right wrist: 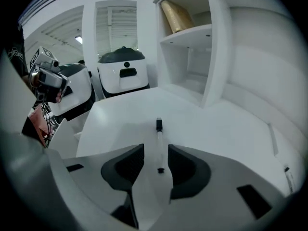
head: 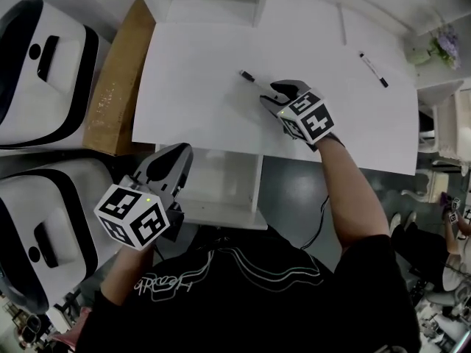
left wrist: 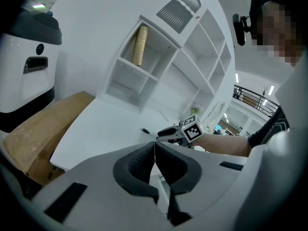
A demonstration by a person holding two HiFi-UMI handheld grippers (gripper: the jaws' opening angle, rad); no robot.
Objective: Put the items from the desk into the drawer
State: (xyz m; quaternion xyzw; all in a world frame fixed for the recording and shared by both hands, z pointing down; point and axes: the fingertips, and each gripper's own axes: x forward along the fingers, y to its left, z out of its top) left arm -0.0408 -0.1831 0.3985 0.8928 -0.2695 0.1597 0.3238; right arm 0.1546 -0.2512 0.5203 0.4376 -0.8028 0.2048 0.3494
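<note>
In the head view, our right gripper [head: 271, 94] sat mid-frame on the white desk [head: 199, 87], at a slim white marker pen with a black cap [head: 252, 80]. In the left gripper view, our left gripper [left wrist: 154, 153] was clenched and empty. In the right gripper view, the jaws stood released, with the pen lying between them.

Rear end of the pen [head: 254, 81], in the head view, under the right gripper [head: 274, 96].

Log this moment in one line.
right gripper: open around white black-capped pen on white desk | left gripper: shut, empty | second pen: untouched
</note>
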